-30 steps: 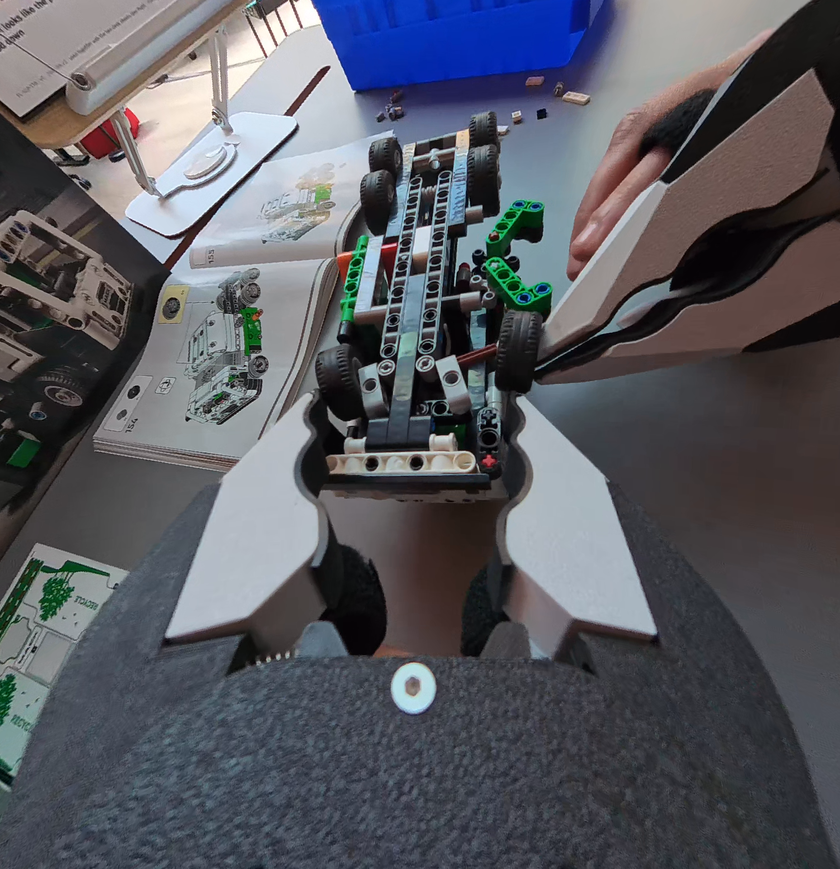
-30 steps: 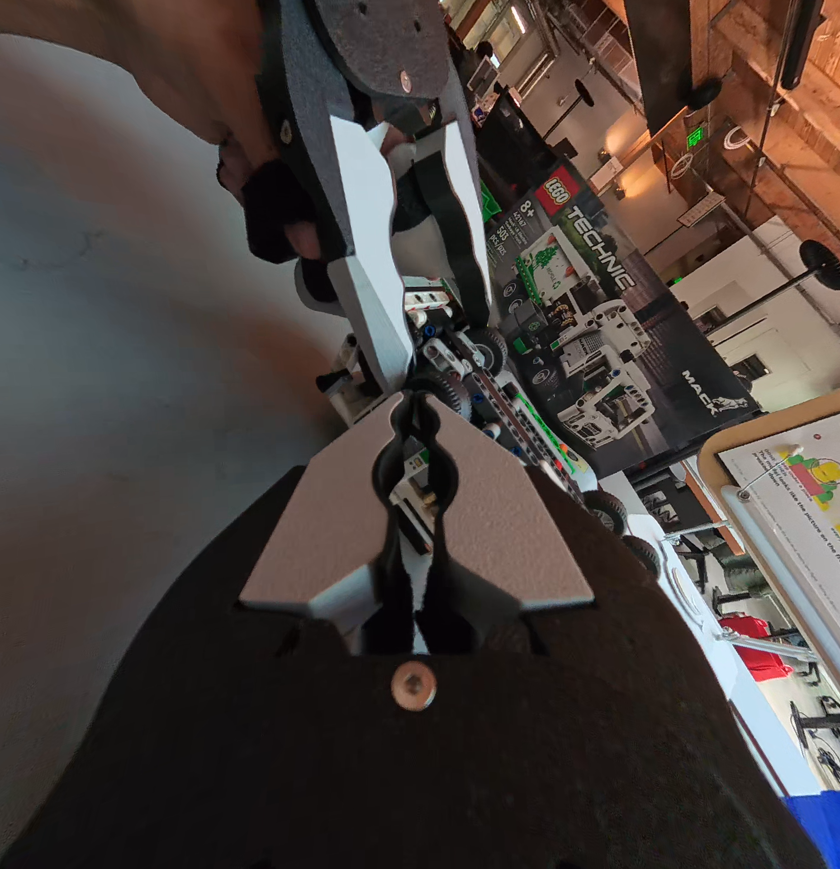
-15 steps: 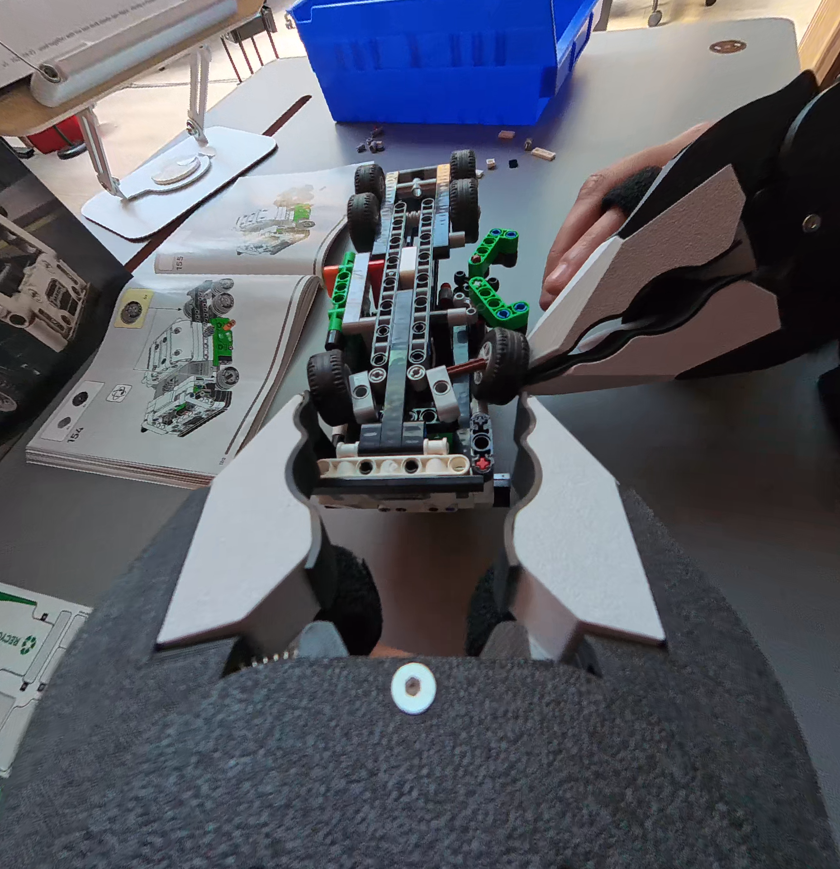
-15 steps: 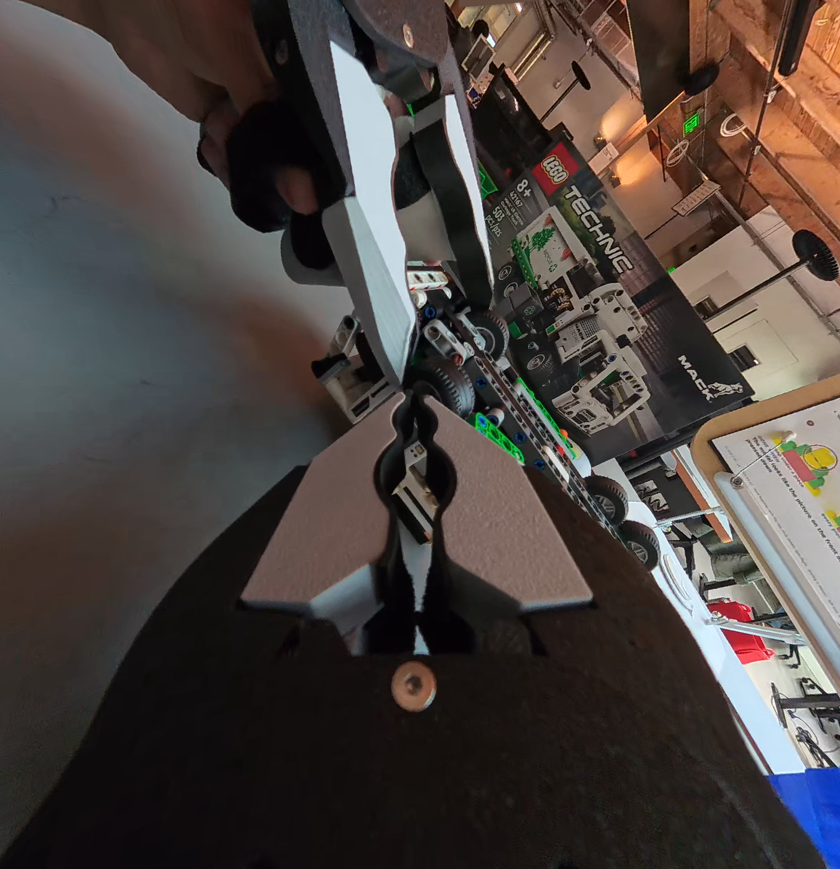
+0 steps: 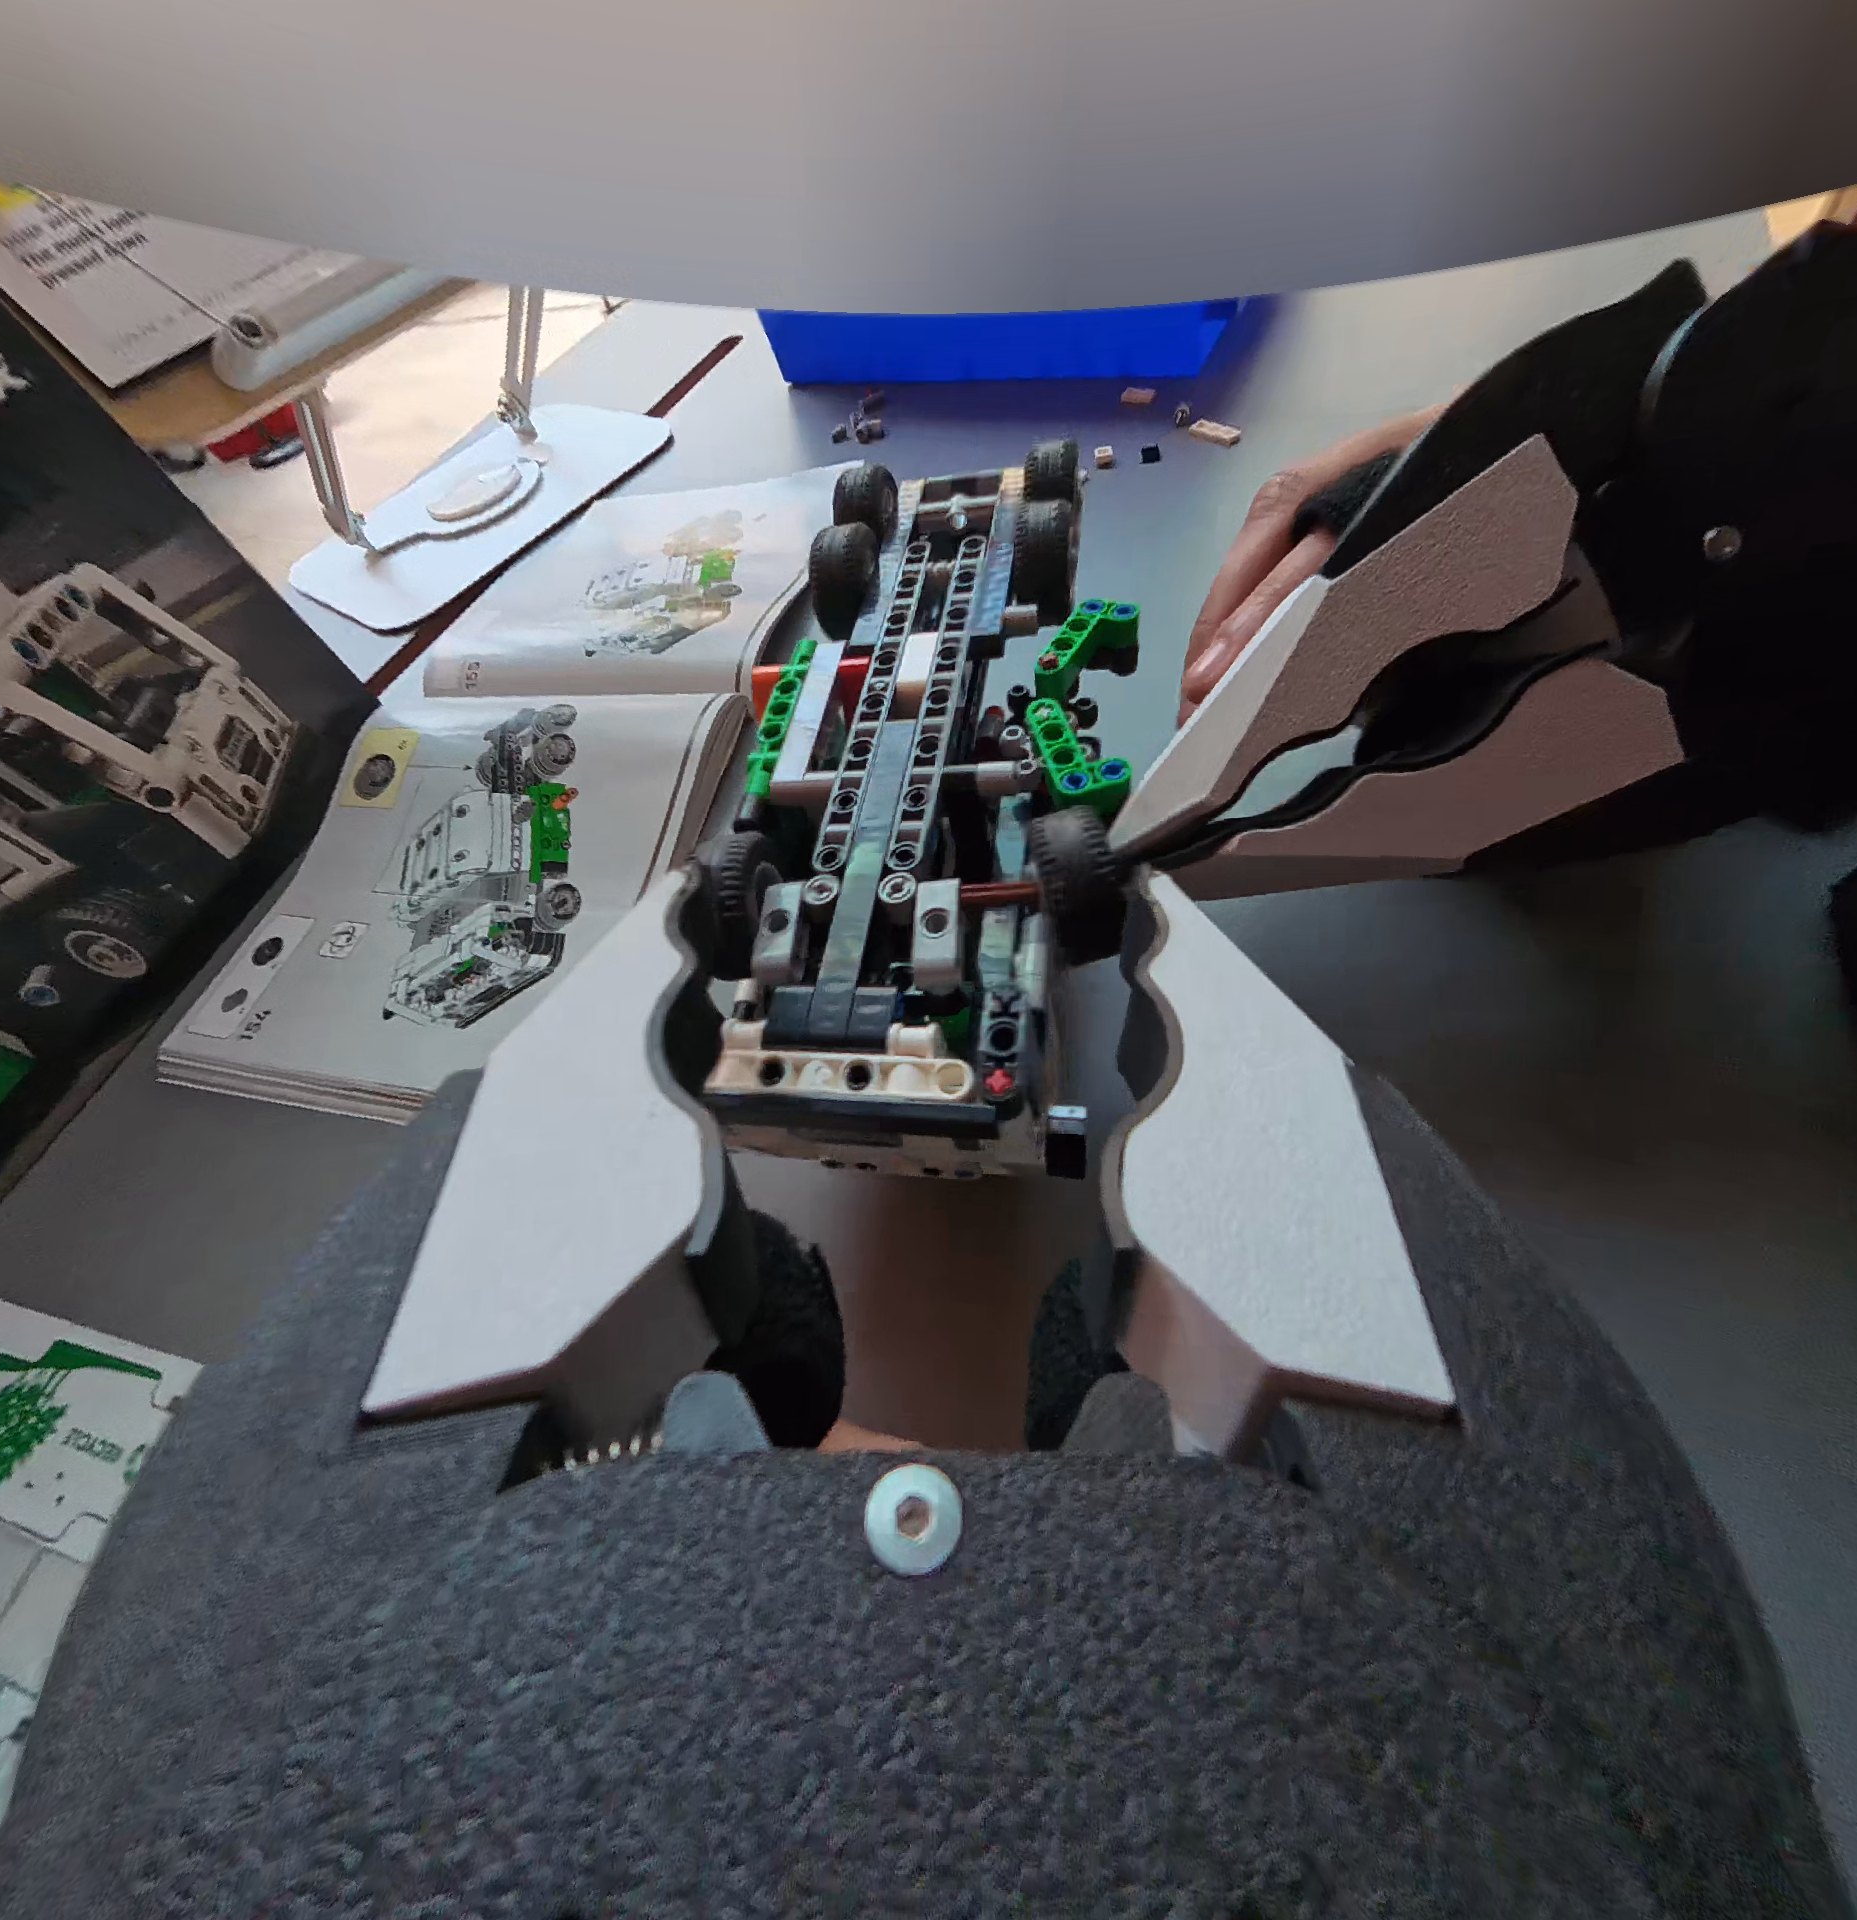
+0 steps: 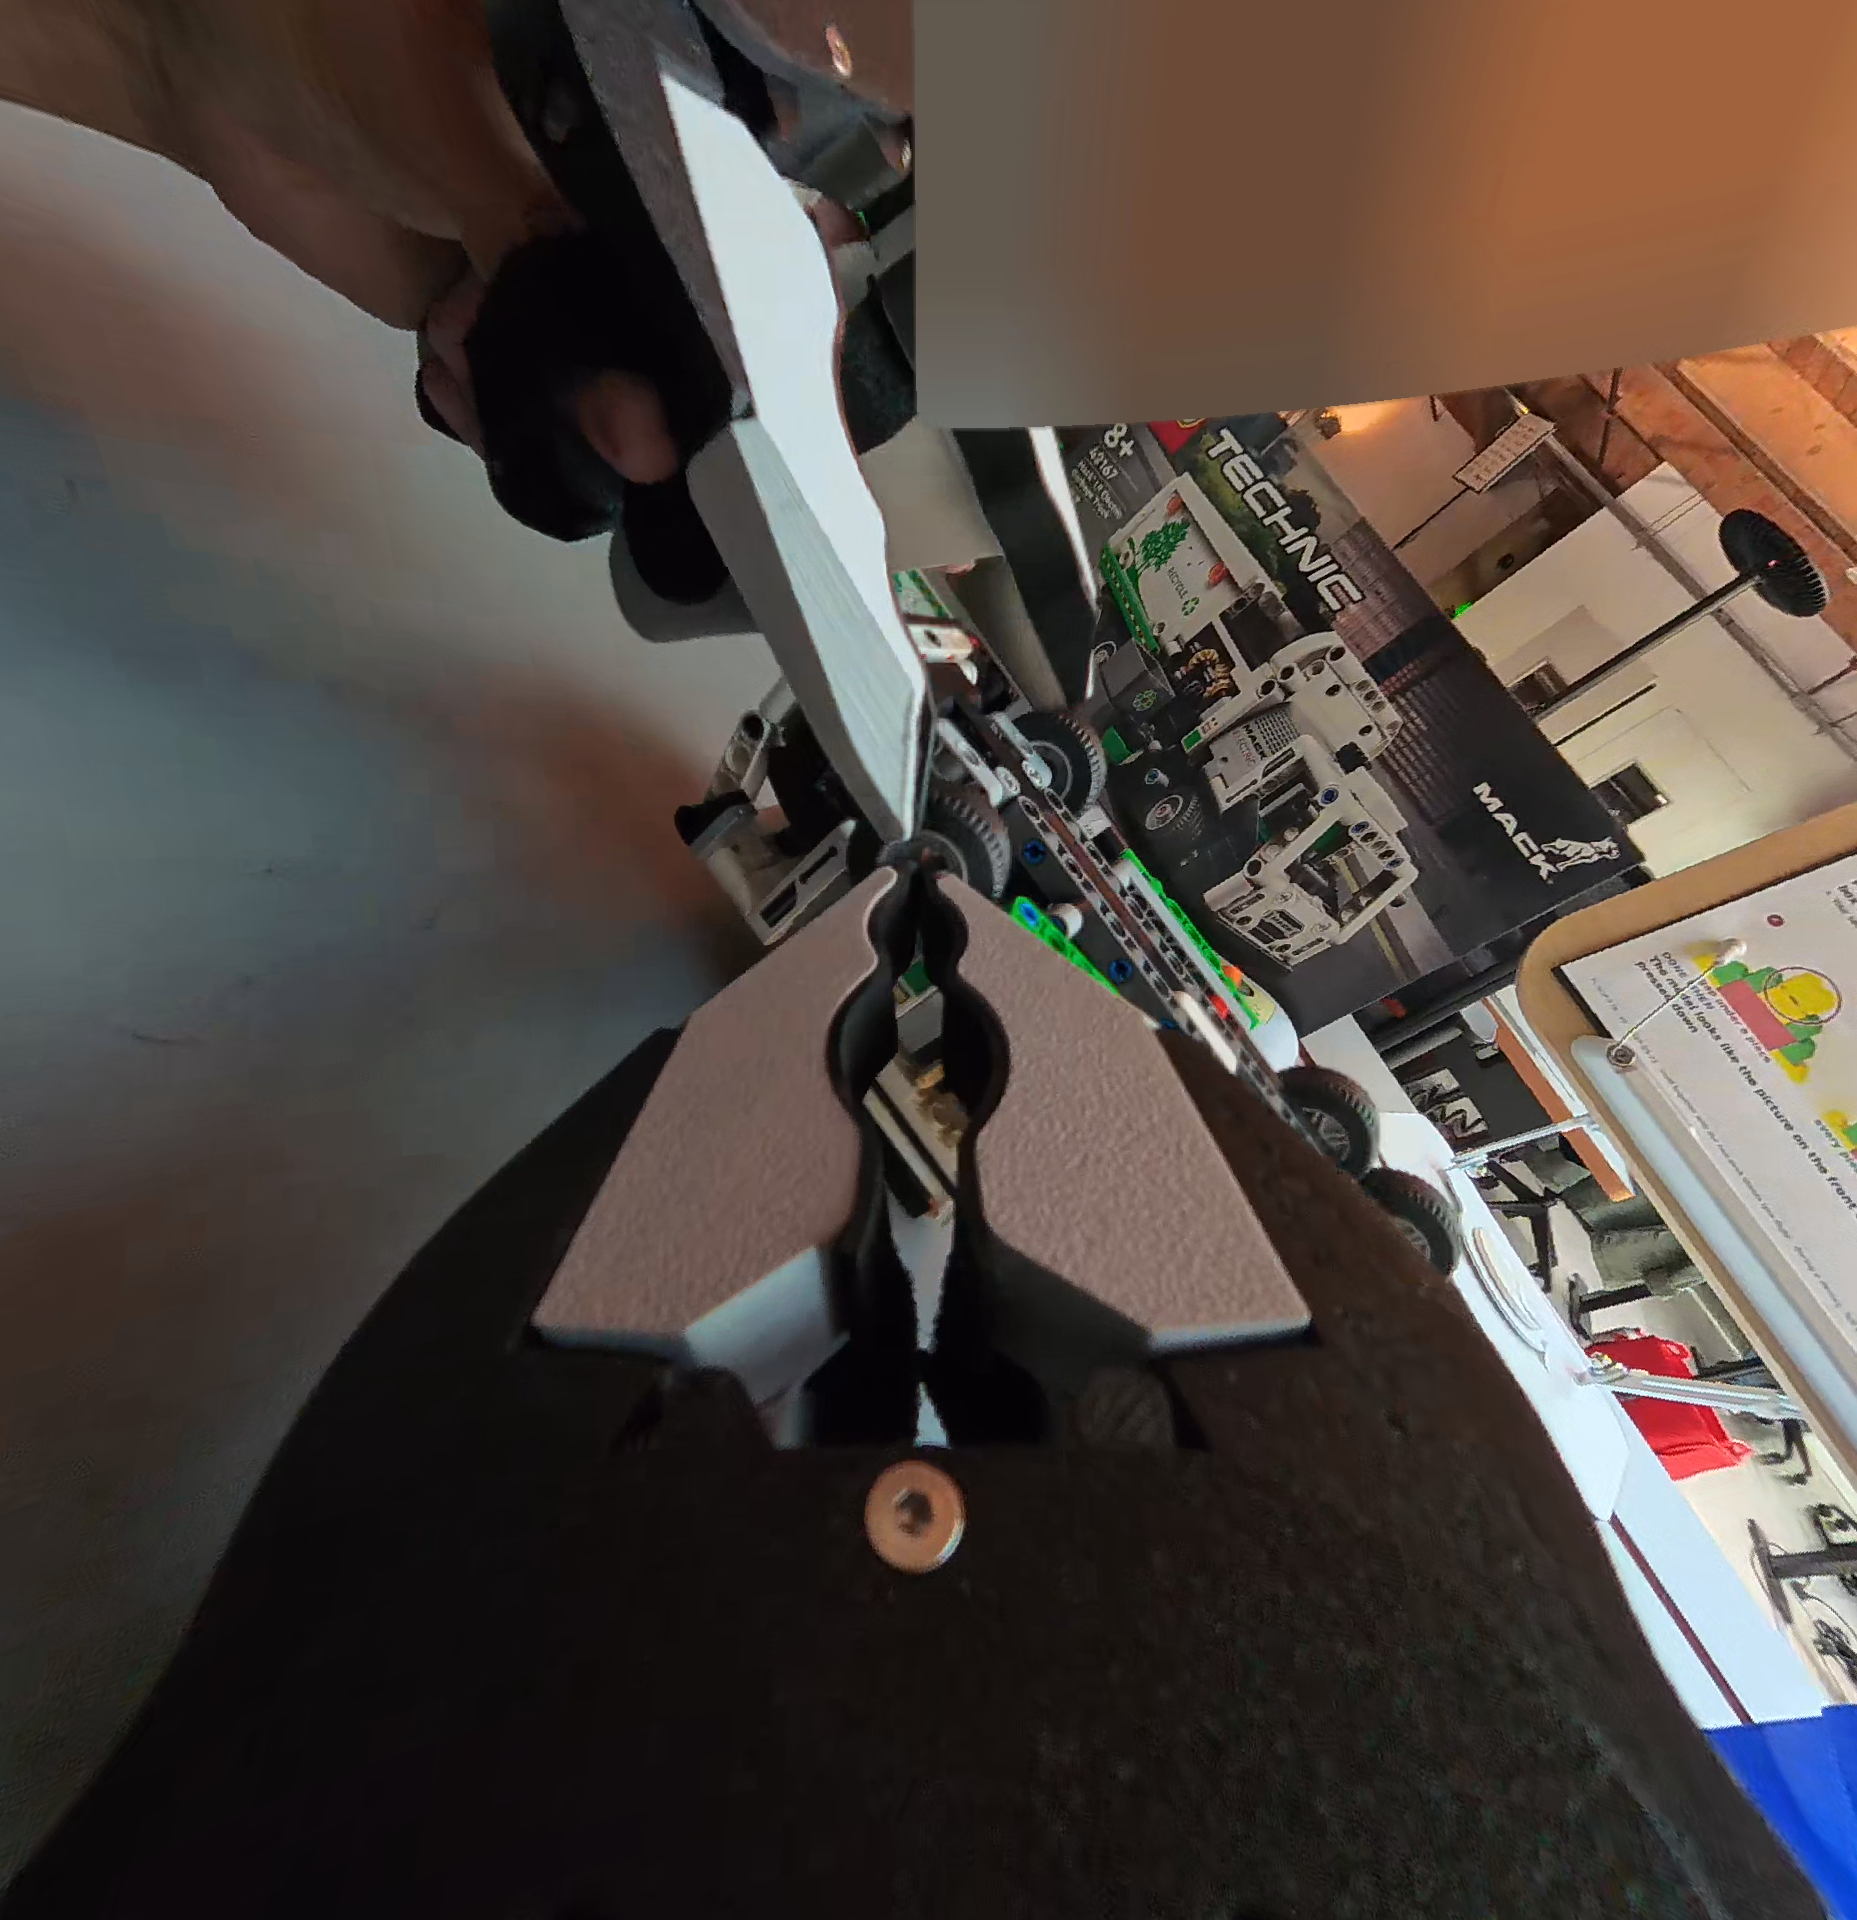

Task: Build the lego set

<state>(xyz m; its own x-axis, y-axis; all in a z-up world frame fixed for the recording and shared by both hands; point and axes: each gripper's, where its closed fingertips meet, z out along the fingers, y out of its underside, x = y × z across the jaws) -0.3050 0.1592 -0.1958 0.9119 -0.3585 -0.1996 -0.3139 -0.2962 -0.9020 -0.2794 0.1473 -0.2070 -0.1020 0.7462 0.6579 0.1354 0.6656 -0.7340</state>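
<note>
The lego truck (image 5: 893, 810) lies upside down, wheels up, dark beams along its underside and green beams (image 5: 1080, 748) on its right side. My left gripper (image 5: 913, 914) is shut on the truck's cab end, one finger on each side. My right gripper (image 5: 1121, 847) comes in from the right, shut, its tips against the front right wheel (image 5: 1069, 862). In the right wrist view my right gripper (image 6: 908, 878) is shut with its tips at that wheel (image 6: 971, 847), next to one of the left gripper's fingers (image 6: 830, 623). The truck (image 6: 1090, 904) runs off behind. I cannot tell whether the tips pinch anything.
An open instruction booklet (image 5: 467, 883) lies left of the truck, with the set's box (image 5: 93, 748) standing beyond it. A sticker sheet (image 5: 41, 1455) lies near left. A blue bin (image 5: 997, 338), loose small pieces (image 5: 1163, 416) and a white stand base (image 5: 488, 509) are at the back.
The left gripper and the truck have shifted and tilted a little against the table. The right gripper's tips stay at the front right wheel. Both stay shut.
</note>
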